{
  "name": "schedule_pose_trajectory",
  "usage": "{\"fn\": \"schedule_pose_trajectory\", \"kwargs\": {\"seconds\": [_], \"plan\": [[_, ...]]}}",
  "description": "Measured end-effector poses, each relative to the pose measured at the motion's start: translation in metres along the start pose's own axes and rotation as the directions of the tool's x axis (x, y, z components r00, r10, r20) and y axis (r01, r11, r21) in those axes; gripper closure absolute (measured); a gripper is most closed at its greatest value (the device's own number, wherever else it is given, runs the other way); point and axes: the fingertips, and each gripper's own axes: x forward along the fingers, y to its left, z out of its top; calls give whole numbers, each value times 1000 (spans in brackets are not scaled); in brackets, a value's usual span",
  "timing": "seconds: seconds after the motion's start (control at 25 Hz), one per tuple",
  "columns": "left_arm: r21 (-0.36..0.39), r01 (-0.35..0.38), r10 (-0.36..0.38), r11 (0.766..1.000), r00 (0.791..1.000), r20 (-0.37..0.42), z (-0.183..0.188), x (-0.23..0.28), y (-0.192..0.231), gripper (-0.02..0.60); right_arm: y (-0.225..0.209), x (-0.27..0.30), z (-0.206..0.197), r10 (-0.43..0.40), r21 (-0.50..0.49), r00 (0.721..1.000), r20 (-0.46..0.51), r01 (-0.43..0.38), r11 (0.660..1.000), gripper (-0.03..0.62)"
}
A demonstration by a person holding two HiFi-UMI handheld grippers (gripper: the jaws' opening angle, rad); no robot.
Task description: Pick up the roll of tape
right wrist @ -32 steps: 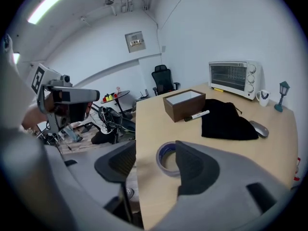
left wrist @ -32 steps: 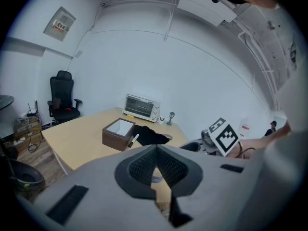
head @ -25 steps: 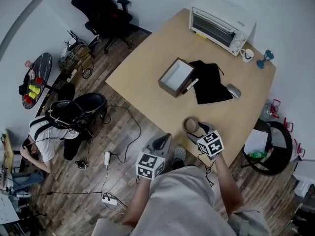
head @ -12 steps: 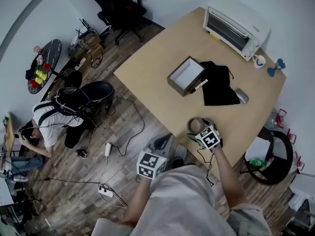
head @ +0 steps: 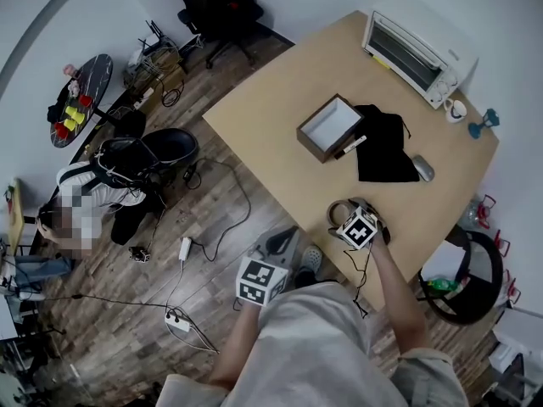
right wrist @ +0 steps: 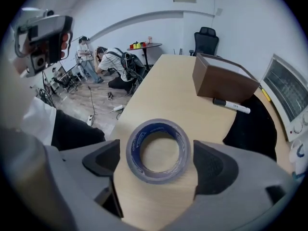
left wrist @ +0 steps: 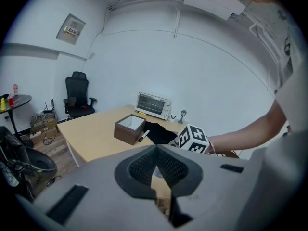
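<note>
The roll of tape [right wrist: 134,151], grey with a blue inner core, lies flat on the wooden table [right wrist: 163,95] near its front edge. My right gripper [right wrist: 156,158] points steeply down over it. Its jaws have just been opening and now stand open, one pad on each side of the roll, with a gap at both sides. In the head view the tape [head: 338,212] shows just beyond the right gripper [head: 348,217]. My left gripper [head: 276,246] hangs off the table's front edge above the floor; in the left gripper view the left gripper [left wrist: 155,154] is shut and empty.
A brown open box [head: 331,128] sits mid-table with a marker [head: 349,147] and a black cloth [head: 386,147] beside it. Farther back are a mouse [head: 422,170], a toaster oven [head: 416,36] and a mug [head: 456,110]. A person [head: 85,202] crouches on the floor at left among cables.
My right gripper has come down over the tape and rolled, so the roll now sits between its jaws. The left gripper has stayed put.
</note>
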Motion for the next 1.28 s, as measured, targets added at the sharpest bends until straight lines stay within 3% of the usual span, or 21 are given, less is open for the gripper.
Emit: {"fn": "schedule_pose_trajectory", "kwargs": {"seconds": [0.36,0.72,1.28], "plan": [[-21,-5,5,1000,1000,6,-2,-7,6,577,-3,5,0,32,-64,994,-101,-38,997,152],[-45,-28,29,999,999,31,-3,-16,14,577,-2,8,2,36,-64,986,-162,-47,997,154],[-34,-17,18,999,1000,26,-5,-20,9,577,-2,9,1,24,-32,986,-166,-30,999,168]]}}
